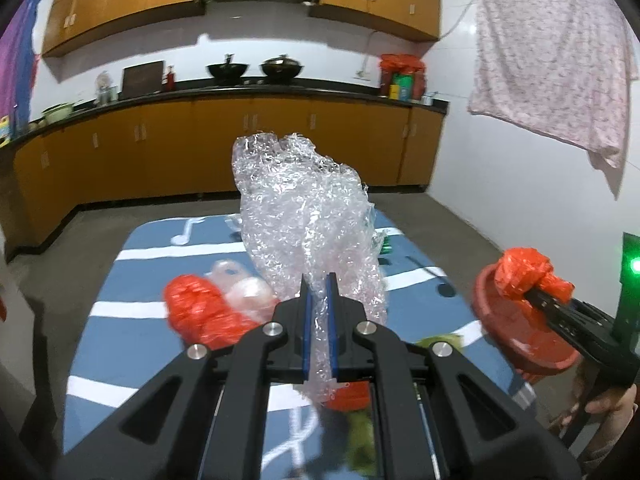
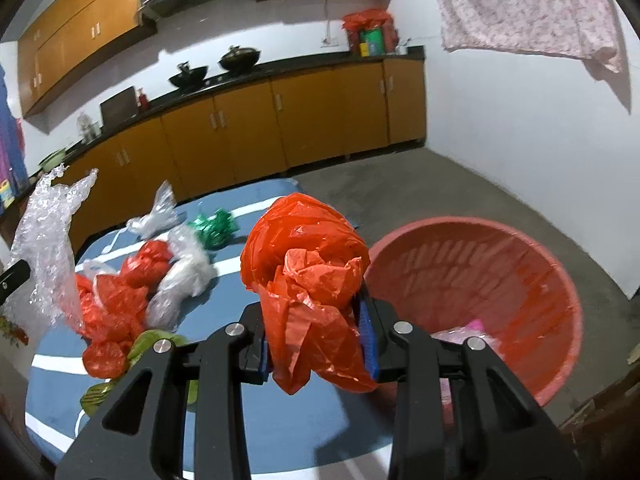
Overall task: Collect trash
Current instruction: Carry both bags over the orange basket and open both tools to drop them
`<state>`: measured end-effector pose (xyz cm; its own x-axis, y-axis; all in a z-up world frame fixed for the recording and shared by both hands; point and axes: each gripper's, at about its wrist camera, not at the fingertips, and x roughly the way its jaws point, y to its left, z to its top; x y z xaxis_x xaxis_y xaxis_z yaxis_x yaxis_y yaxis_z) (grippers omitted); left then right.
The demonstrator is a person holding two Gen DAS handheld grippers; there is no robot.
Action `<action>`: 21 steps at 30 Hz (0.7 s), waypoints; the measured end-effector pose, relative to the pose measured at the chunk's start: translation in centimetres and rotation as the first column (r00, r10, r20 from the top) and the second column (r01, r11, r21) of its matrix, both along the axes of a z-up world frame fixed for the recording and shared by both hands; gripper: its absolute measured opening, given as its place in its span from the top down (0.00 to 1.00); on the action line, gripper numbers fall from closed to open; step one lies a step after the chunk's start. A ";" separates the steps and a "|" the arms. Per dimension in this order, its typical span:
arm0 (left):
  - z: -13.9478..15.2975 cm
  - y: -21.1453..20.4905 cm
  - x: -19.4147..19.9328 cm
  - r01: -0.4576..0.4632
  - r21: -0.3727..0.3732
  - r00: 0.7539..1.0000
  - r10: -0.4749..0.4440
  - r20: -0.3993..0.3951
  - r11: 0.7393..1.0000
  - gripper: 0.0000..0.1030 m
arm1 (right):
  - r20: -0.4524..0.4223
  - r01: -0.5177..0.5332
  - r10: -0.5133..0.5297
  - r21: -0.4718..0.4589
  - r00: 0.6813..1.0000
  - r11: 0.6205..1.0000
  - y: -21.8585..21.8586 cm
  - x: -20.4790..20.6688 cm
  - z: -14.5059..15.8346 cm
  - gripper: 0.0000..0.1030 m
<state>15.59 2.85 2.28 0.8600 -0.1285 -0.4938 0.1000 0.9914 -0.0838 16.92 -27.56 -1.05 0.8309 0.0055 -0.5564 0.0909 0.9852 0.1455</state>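
Observation:
My left gripper point(image 1: 319, 284) is shut on a big wad of clear bubble wrap point(image 1: 308, 216) and holds it above the blue table point(image 1: 132, 292); the wad also shows in the right wrist view point(image 2: 44, 248). My right gripper point(image 2: 316, 320) is shut on a crumpled red plastic bag point(image 2: 308, 276), just left of the red basket point(image 2: 532, 272). In the left wrist view that bag point(image 1: 524, 272) hangs over the basket point(image 1: 504, 336). More trash lies on the table: red bags point(image 2: 116, 308), clear bags point(image 2: 184, 276), a green wrapper point(image 2: 214, 230) and a yellow-green bag point(image 2: 152, 340).
The red basket stands off the table's right edge and holds some pink trash point(image 2: 472, 330). Kitchen cabinets point(image 1: 240, 148) and a counter with woks run along the far wall. A floral cloth point(image 1: 552, 56) hangs on the right wall. Grey floor surrounds the table.

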 end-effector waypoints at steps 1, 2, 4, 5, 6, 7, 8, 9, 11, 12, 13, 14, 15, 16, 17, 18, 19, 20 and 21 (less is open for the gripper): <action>0.2 -0.8 0.0 0.020 -0.005 1.000 -0.020 0.002 1.000 0.92 | 0.004 0.020 -0.020 -0.007 1.000 1.000 -0.7 -0.2 0.3 0.67; 0.3 -1.4 0.1 0.035 -0.010 0.999 -0.035 0.002 0.999 0.92 | 0.008 0.036 -0.036 -0.012 0.999 0.999 -1.3 -0.4 0.4 0.67; 0.5 -3.2 0.2 0.077 -0.017 0.997 -0.077 0.005 0.997 0.92 | 0.015 0.071 -0.071 -0.015 0.997 0.997 -2.6 -0.7 0.8 0.67; 0.4 -4.0 0.3 0.093 -0.019 0.996 -0.092 0.005 0.996 0.92 | 0.016 0.087 -0.087 -0.016 0.996 0.996 -3.1 -0.8 1.0 0.67; 0.4 -4.9 0.3 0.113 -0.021 0.994 -0.113 0.006 0.993 0.92 | 0.017 0.107 -0.107 -0.015 0.994 0.994 -3.9 -1.0 1.1 0.67; 0.4 -5.6 0.4 0.127 -0.022 0.992 -0.127 0.005 0.992 0.92 | 0.017 0.126 -0.126 -0.014 0.992 0.992 -4.6 -1.1 1.2 0.67; 0.3 -6.8 0.5 0.151 -0.023 0.989 -0.151 0.004 0.988 0.92 | 0.018 0.140 -0.139 -0.013 0.990 0.990 -5.2 -1.3 1.3 0.67; 0.2 -7.7 0.6 0.171 -0.024 0.985 -0.171 0.002 0.985 0.92 | 0.019 0.156 -0.156 -0.011 0.988 0.988 -5.8 -1.4 1.3 0.67; -0.2 -9.5 0.7 0.207 -0.025 0.978 -0.207 -0.005 0.978 0.92 | 0.018 0.189 -0.189 -0.010 0.982 0.982 -7.2 -1.6 1.4 0.67; -0.5 -10.5 0.9 0.227 -0.027 0.974 -0.228 -0.012 0.973 0.92 | 0.018 0.199 -0.199 -0.009 0.980 0.980 -7.6 -1.8 1.4 0.67; -0.8 -11.6 1.0 0.245 -0.027 0.969 -0.246 -0.019 0.969 0.92 | 0.017 0.209 -0.209 -0.008 0.978 0.978 -8.1 -1.9 1.4 0.67; -1.0 -12.4 1.1 0.260 -0.028 0.965 -0.260 -0.023 0.965 0.92 | 0.017 0.222 -0.222 -0.006 0.975 0.975 -8.7 -2.0 1.4 0.67; -1.3 -13.3 1.3 0.275 -0.028 0.961 -0.276 -0.029 0.961 0.92 | 0.017 0.233 -0.233 -0.003 0.972 0.972 -9.2 -2.1 1.3 0.67; -1.5 -13.9 1.6 0.285 -0.029 0.958 -0.286 -0.035 0.958 0.92 | 0.017 0.243 -0.243 -0.001 0.970 0.970 -9.6 -2.1 1.3 0.67; -1.8 -14.9 1.9 0.302 -0.033 0.952 -0.304 -0.042 0.953 0.92 | 0.017 0.250 -0.250 0.001 0.968 0.968 -10.0 -2.1 1.3 0.67; -2.1 -15.8 2.1 0.317 -0.036 0.947 -0.318 -0.049 0.948 0.92 | 0.016 0.259 -0.259 0.003 0.966 0.966 -10.5 -2.0 1.2 0.67; -2.4 -16.6 2.3 0.331 -0.035 0.942 -0.332 -0.056 0.943 0.92 | 0.016 0.268 -0.268 0.006 0.963 0.964 -10.9 -2.0 1.2 0.67; -2.6 -17.2 2.5 0.340 -0.034 0.938 -0.342 -0.060 0.940 0.92 | 0.016 0.273 -0.273 0.009 0.962 0.962 -11.1 -2.0 1.2 0.67; -2.9 -18.1 2.7 0.354 -0.031 0.933 -0.355 -0.066 0.935 0.92 | 0.015 0.280 -0.280 0.015 0.960 0.960 -11.5 -1.9 1.1 0.67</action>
<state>18.27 -15.27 -0.63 0.7209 -0.4284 -0.5448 0.4378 0.8909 -0.1213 15.05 -39.07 0.04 0.8096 -0.2219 -0.5434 0.3603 0.9187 0.1617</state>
